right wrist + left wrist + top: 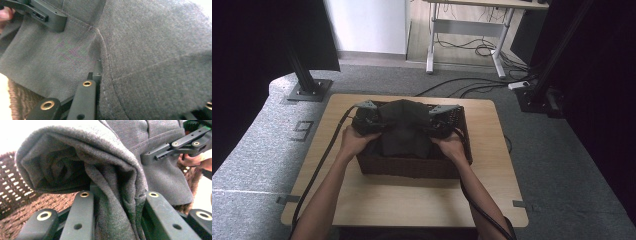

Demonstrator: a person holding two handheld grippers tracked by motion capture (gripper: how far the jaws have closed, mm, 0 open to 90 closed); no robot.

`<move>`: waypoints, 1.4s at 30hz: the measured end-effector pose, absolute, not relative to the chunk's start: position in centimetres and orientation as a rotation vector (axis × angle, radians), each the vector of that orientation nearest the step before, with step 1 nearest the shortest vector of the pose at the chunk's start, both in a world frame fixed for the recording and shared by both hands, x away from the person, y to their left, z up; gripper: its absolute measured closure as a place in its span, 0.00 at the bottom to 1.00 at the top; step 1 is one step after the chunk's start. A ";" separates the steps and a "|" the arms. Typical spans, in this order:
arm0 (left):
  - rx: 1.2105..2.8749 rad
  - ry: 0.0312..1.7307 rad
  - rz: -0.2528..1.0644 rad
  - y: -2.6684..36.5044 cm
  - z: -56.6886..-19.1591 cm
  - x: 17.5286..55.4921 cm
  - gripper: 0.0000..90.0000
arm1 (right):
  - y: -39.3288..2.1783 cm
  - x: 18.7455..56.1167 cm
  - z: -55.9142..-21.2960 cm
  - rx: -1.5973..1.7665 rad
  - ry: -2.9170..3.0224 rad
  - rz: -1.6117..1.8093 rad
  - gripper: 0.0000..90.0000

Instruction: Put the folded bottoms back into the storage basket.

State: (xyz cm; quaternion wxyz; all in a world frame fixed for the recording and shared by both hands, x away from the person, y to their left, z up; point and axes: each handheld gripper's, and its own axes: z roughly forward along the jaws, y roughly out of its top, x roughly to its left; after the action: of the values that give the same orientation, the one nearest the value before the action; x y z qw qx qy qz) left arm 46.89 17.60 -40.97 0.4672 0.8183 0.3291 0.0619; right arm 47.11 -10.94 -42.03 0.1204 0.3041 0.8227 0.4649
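Where the forearms enter: left gripper [368, 121] and right gripper [441, 121], each clamped tight on a fold of grey garment [404, 131]. Garment bunched over brown wicker basket [412, 166], mid-table [412, 200].

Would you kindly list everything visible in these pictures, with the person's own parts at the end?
garment: one, dark grey cloth, folded, held over the basket between both grippers
basket: one, dark brown wicker, middle of the table
table: one, light wood, on grey carpet
desk frame: one, pale, far back, cables on the floor beneath it
black stands: two, on the floor left and right of the table
left gripper: one, black, shut on the garment's left side
right gripper: one, black, shut on the garment's right side
hands: two, one behind each gripper, forearms entering from the bottom
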 end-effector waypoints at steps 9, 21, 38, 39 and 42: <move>2.029 0.806 0.080 14.5 -42.5 48.0 0.80 | -13.5 47.1 -43.1 0.970 2.426 1.262 0.78; 2.161 0.866 0.125 14.0 -42.7 48.2 0.79 | -12.6 48.2 -43.5 1.042 2.479 1.201 0.76; 2.310 1.058 0.458 14.2 -43.2 48.8 0.37 | -15.0 49.4 -43.4 1.352 2.334 1.027 0.31; 2.297 1.062 0.477 14.5 -42.9 48.7 0.37 | -15.0 49.4 -43.4 1.352 2.334 1.027 0.31; 2.229 1.079 0.453 15.6 -42.0 48.6 0.33 | -15.8 49.1 -42.4 1.332 2.295 1.042 0.30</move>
State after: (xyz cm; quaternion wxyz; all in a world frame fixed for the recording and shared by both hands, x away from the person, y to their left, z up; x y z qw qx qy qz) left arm 48.64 15.64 -41.96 0.3071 0.8426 0.4080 0.1712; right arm 49.10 -15.84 -42.43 0.1447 0.4623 0.7965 0.3618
